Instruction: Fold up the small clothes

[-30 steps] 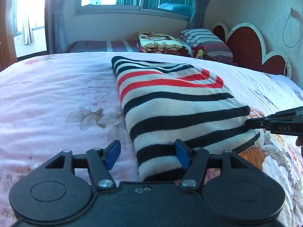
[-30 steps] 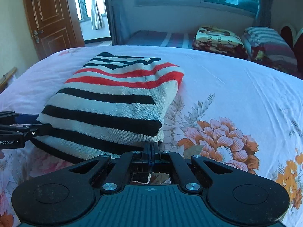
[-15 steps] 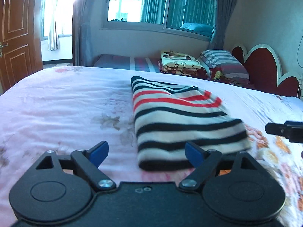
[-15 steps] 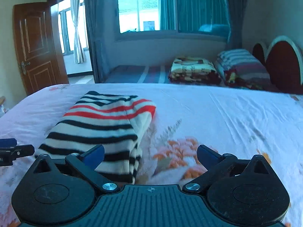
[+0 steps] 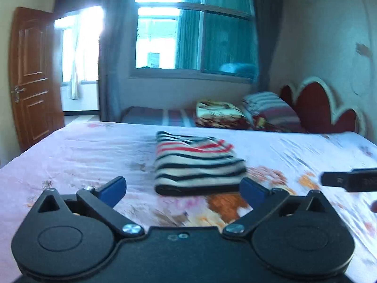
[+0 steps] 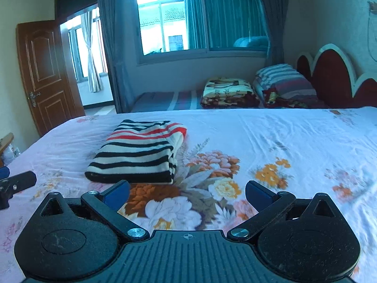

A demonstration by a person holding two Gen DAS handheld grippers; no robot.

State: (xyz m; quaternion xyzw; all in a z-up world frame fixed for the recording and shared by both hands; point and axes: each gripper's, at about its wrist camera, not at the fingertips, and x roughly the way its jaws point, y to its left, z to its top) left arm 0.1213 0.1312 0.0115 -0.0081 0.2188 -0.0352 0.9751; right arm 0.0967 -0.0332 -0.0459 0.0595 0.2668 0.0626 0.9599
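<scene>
A folded striped knit garment (image 5: 196, 165), cream with black and red stripes, lies flat on the floral bedsheet (image 5: 82, 155). It also shows in the right wrist view (image 6: 139, 154), left of centre. My left gripper (image 5: 182, 187) is open and empty, held back from the garment's near edge. My right gripper (image 6: 187, 192) is open and empty, over the flower print to the right of the garment. The right gripper's tip shows at the right edge of the left wrist view (image 5: 348, 180). The left gripper's tip shows at the left edge of the right wrist view (image 6: 16, 184).
Folded blankets (image 6: 229, 93) and striped pillows (image 6: 285, 82) lie on a second bed by the window. A red headboard (image 6: 334, 75) stands at the right. A brown door (image 6: 44, 75) is open at the left.
The right gripper let go of the garment's near corner and opened. Both grippers pulled back and up from the garment, which stays folded on the bed.
</scene>
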